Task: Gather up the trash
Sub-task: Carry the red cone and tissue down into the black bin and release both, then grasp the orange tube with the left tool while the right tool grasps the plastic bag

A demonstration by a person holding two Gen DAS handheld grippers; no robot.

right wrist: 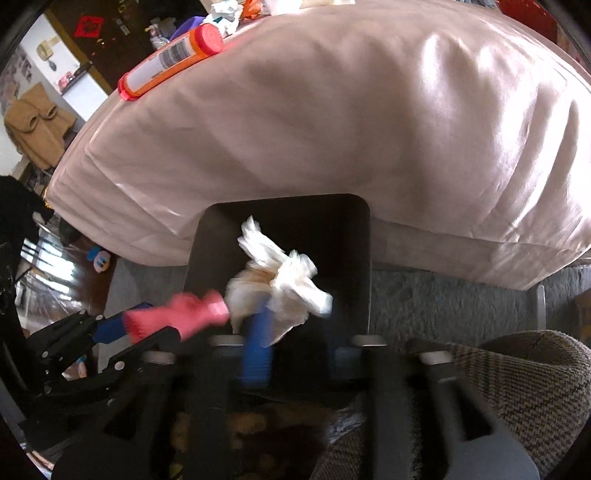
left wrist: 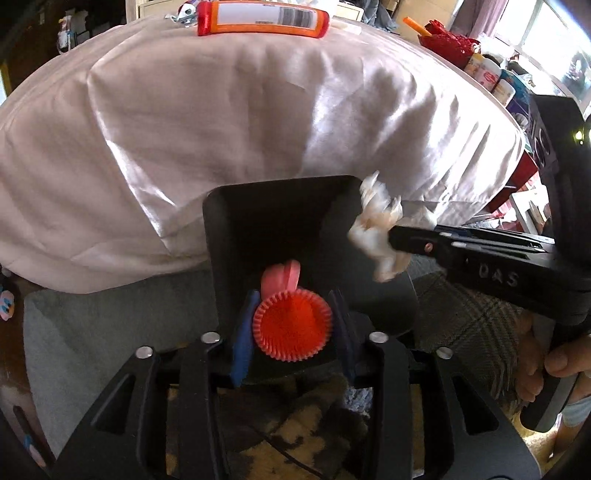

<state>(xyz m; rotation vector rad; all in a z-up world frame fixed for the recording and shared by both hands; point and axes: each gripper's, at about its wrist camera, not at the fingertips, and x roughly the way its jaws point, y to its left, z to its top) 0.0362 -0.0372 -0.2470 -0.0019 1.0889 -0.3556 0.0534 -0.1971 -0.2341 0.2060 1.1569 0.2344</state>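
You are positioning both grippers over the black bin, which is standing on the floor against the cloth-covered tabletop.

Left gripper: its jaws are standing apart on either side of a red pleated paper cup. The pads are not visibly pressing on it, so you are releasing rather than gripping. A pink piece is showing just behind the cup, above the bin opening.

Right gripper: its jaws are open. The crumpled white tissue is sitting blurred at the left finger, over the bin mouth, apparently dropping away.

Progress: judging from the frames, you are completing the deposit of this load. The bin interior is looking mostly dark, so its contents cannot be told.

Remaining: an orange tube is lying on the tabletop, and crumpled wrappers are lying beyond it. These are likely awaiting collection.
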